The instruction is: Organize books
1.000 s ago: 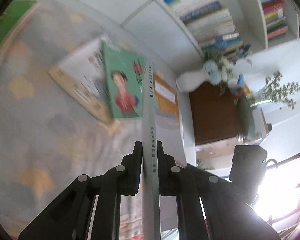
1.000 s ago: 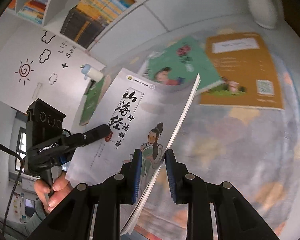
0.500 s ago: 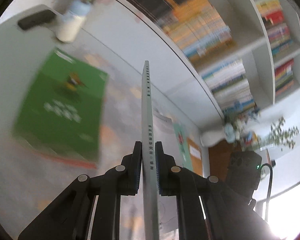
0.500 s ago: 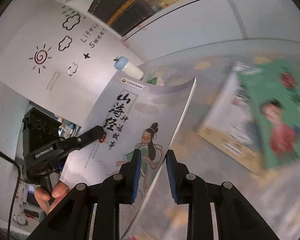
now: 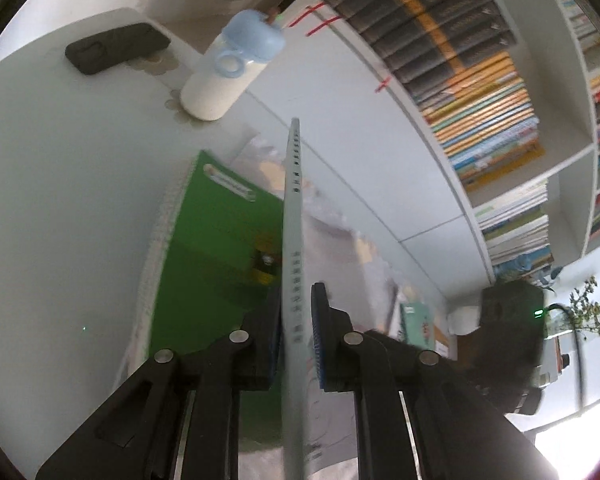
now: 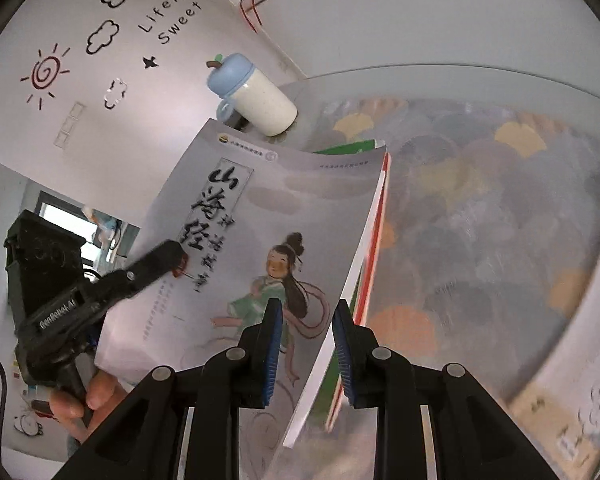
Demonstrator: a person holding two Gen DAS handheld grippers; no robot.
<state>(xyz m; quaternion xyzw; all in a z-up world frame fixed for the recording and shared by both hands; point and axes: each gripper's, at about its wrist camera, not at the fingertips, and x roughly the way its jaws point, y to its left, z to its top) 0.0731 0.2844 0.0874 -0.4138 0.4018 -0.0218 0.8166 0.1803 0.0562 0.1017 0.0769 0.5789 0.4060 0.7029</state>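
Note:
A grey book with a drawn figure and black calligraphy on its cover (image 6: 260, 240) is held up on edge between both grippers. My left gripper (image 5: 296, 320) is shut on its spine (image 5: 292, 216), and in the right wrist view one left finger (image 6: 168, 254) lies on the cover. My right gripper (image 6: 308, 346) is shut on the opposite page edge. Below the grey book a green book (image 5: 220, 260) lies flat on the table, showing beside the page edge as a green and red-edged strip (image 6: 370, 272).
A white bottle with a blue cap (image 5: 228, 76) and a black flat object (image 5: 116, 48) stand near the table's far corner. Packed bookshelves (image 5: 480, 100) run behind. More books (image 6: 580, 380) lie at the right on the patterned mat (image 6: 480, 220). A hand (image 6: 96, 396) holds the left gripper.
Both grippers have carried the grey book sideways across the table, away from the teal and orange books, to above the green book near the bottle. Both grips are unchanged.

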